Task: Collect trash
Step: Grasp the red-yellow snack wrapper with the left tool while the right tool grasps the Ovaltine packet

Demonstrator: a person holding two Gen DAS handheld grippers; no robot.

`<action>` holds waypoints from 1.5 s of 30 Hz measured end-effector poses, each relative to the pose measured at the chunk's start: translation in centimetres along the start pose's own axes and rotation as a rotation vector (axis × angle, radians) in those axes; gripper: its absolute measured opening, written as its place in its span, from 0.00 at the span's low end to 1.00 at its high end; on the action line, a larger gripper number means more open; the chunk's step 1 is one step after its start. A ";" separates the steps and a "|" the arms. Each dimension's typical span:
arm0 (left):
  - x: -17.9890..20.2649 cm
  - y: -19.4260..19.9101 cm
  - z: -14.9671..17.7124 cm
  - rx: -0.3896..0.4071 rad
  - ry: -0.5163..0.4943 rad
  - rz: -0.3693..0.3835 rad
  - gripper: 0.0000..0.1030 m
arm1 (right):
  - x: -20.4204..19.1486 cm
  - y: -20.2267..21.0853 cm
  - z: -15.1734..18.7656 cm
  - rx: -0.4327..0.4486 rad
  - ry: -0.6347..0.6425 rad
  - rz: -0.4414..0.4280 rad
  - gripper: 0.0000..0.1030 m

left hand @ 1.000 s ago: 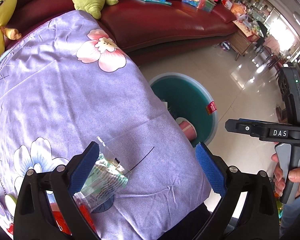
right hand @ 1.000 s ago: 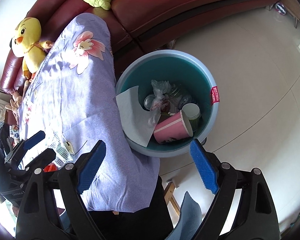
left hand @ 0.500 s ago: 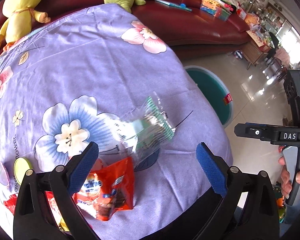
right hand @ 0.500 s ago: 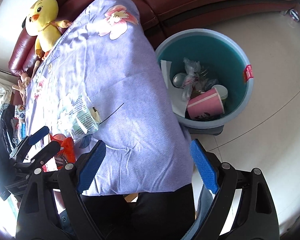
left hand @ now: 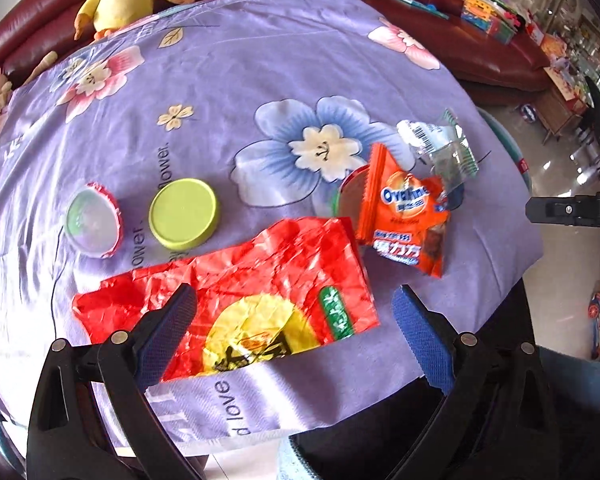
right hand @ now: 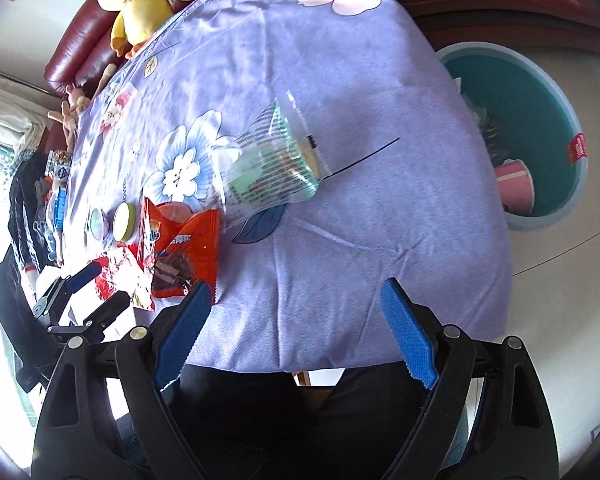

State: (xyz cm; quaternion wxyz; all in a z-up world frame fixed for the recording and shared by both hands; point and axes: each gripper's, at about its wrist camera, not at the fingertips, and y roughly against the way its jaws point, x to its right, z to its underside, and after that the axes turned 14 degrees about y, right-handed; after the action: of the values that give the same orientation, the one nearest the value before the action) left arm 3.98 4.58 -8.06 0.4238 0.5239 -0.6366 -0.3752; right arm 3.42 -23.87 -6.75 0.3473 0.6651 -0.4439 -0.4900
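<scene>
Left gripper [left hand: 296, 332] spread and empty above the crumpled red wrapper [left hand: 236, 300] on the purple floral cloth [left hand: 260, 60]; right gripper [right hand: 296, 324] spread, empty; teal bin [right hand: 548, 92] beside the table, holding trash.

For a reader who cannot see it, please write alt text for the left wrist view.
The open left gripper hangs over a crumpled red snack bag on a purple flowered tablecloth. Past the bag lie an orange Ovaltine packet, a clear wrapper, a green lid and a small clear cup.
</scene>
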 end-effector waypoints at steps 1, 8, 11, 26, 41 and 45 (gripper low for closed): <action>-0.8 0.0 0.4 0.001 0.009 -0.010 0.95 | -0.5 -0.4 0.1 -0.006 0.007 -0.005 0.80; -5.2 0.4 2.9 0.016 -0.039 -0.054 0.95 | -4.2 -2.3 -0.3 -0.047 0.068 -0.011 0.80; -5.8 -0.2 3.7 0.002 -0.120 -0.059 0.95 | -5.1 -2.8 -0.5 -0.062 0.083 -0.007 0.80; -5.7 -3.6 0.6 0.004 -0.110 -0.052 0.95 | -8.3 -5.4 -2.6 -0.104 0.098 -0.015 0.80; -5.2 -2.8 -0.3 0.061 -0.054 -0.058 0.24 | -8.6 -8.0 -3.2 -0.075 0.079 -0.108 0.53; -5.6 -2.0 -0.8 0.066 0.008 -0.050 0.12 | -8.8 -7.1 -3.1 -0.045 0.096 -0.125 0.46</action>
State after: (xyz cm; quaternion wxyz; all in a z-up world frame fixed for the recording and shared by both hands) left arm 5.91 9.74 -10.47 0.3994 0.5549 -0.6335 -0.3625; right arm 7.02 -12.97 -9.20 0.3519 0.7062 -0.3733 -0.4880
